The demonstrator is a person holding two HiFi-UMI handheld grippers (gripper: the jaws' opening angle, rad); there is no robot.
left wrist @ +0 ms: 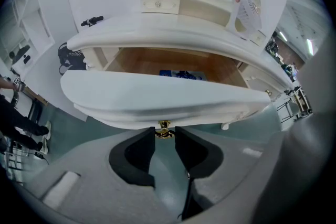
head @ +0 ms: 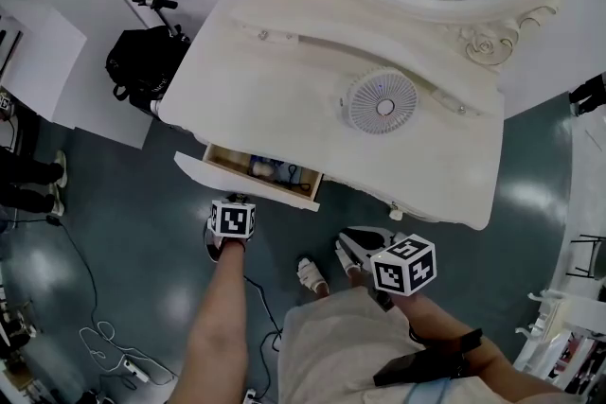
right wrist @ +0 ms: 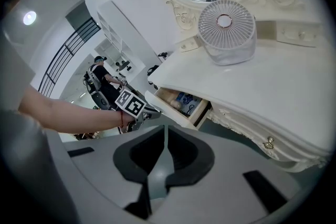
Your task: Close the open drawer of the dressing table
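As one drawer gapes, tongs — two

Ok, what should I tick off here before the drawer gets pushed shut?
1. Drawer stands open: ok.
2. Left gripper lined up on the gold knob, one jaw on each side: ok.
3. Pads pressing on the knob: cannot tell.
4. Contents lying below the drawer's rim: cannot tell.
5. Right gripper shut, empty and away from the drawer: ok.
6. Fan set back from the table's front edge: ok.
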